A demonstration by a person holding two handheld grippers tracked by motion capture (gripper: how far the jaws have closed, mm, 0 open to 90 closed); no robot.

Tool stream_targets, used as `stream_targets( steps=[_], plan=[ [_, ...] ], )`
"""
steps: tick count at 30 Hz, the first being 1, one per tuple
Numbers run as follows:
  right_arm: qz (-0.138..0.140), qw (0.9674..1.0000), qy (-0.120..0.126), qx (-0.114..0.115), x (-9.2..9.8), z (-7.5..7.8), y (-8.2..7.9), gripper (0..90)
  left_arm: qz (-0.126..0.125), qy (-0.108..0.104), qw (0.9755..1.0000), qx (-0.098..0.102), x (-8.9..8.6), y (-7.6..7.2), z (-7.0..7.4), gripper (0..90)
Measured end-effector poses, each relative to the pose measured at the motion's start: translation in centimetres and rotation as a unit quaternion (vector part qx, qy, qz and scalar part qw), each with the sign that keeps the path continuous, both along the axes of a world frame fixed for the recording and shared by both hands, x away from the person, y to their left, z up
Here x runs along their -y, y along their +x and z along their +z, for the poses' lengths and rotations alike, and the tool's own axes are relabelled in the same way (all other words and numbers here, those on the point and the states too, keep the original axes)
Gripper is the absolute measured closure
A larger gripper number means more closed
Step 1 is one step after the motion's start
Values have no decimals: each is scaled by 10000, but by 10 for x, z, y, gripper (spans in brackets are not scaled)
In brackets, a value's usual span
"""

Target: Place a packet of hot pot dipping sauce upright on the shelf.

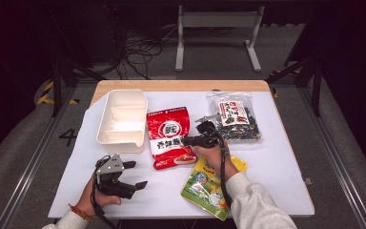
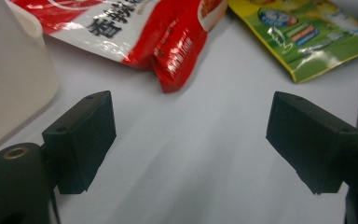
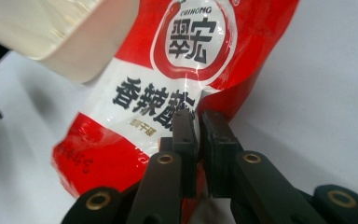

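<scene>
The right gripper point(image 3: 199, 122) clamps the glossy red snack bag's point(image 3: 186, 60) side edge; the pinched film is hidden between its pads. The bag lies flat just beyond it, beside one white divided tray point(image 1: 121, 119). The left gripper point(image 2: 191, 140) is spread, empty. Three crinkly pouches in all.
</scene>
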State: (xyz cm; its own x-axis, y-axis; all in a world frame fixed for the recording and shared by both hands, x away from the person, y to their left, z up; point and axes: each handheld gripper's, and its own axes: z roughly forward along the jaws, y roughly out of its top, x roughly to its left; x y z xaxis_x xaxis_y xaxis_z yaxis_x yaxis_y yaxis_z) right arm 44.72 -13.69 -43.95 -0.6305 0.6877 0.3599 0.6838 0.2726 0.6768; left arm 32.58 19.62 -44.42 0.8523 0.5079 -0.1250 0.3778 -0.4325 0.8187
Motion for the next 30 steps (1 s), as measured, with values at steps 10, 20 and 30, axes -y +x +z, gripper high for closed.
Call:
stream_targets(
  steps=[10, 20, 30],
  plan=[
    [588, 9909, 842, 869, 26, 6, -38, 849, -55, -89, 9995, -298, 20, 9, -1, 157],
    [977, 9807, 1132, 1257, 28, 12, -56, 849, 255, -638, 9974, -228, 35, 25, 12, 273],
    [1325, 9704, 910, 1802, 18, 24, -77, 843, 154, -1052, 9936, 372, 38, 25, 43, 782]
  ],
)
